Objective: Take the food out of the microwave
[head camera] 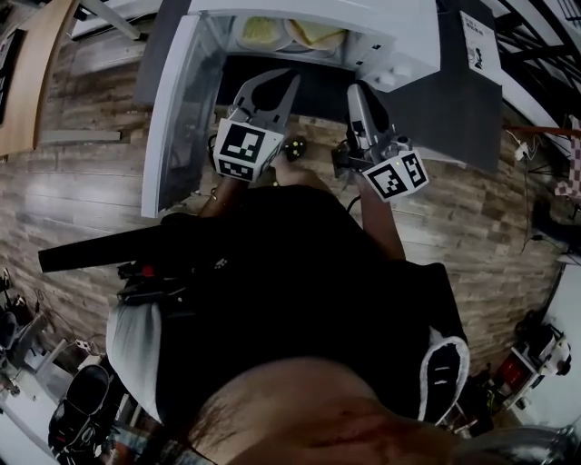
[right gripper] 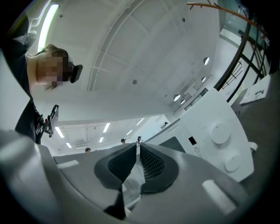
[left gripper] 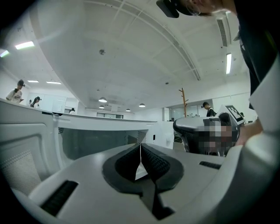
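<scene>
Wood-plank floor, office setting. Left hand-held gripper: jaws pressed together, empty. Right hand-held gripper: likewise closed, empty. Both are raised just before the microwave, door swung wide, probably for reaching in. Food: inside the cavity, not yet grasped.

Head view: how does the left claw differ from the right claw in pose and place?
The left claw shows its broad side; the right claw is turned edge-on and looks narrow. The left claw is nearer the open door of the microwave, the right claw nearer its knobs. Both are shut and empty.
</scene>
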A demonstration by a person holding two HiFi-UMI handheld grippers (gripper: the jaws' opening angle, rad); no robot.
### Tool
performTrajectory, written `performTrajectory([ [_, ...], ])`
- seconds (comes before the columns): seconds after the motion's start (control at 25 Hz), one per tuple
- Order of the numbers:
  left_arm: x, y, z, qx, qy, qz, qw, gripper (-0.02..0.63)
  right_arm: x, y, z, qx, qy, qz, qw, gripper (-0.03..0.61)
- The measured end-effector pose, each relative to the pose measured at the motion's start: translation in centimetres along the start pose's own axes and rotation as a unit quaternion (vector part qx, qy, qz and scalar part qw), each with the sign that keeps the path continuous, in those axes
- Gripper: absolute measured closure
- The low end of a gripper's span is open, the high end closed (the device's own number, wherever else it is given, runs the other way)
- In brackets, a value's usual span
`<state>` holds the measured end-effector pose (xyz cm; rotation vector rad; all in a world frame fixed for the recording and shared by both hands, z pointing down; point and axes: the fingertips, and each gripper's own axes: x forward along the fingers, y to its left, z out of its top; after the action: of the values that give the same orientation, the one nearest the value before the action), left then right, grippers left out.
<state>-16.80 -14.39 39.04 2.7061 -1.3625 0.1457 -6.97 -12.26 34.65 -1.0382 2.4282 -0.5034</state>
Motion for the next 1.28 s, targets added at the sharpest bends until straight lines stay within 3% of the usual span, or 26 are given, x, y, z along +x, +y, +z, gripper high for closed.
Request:
performTrajectory([
  [0.28, 1.7, 0.4, 0.3, 0.000, -0.009, -0.005, 1.0000, 0.606, 1.0, -1.5, -0.2, 0.072, -0.035, 0.020, 0.997, 0.577],
  [0.52, 3.2, 0.9, -0.4, 0.006, 0.009, -0.003, 0.9999, 0.606, 2.0, -4.0, -1.1, 0.137, -0.046, 0.002, 0.990, 0.571],
  [0.8, 4.2, 1.3, -1.2, -0.004, 0.029, -0.001, 0.9996, 0.606, 3.0, -6.0, -2.4, 0.222, -0.067, -0.010, 0.973, 0.554],
  [1.08, 5.1, 1.7, -1.2, 0.006, 0.028, -0.004, 0.9996, 0.606, 3.9, -8.5, -4.8, 0.247, -0.058, -0.053, 0.966, 0.536],
  [1.28, 5.4, 1.8, -1.5, 0.004, 0.040, -0.007, 0.9992, 0.606, 4.4, -9.9, -5.9, 0.253, -0.049, -0.085, 0.963, 0.464],
])
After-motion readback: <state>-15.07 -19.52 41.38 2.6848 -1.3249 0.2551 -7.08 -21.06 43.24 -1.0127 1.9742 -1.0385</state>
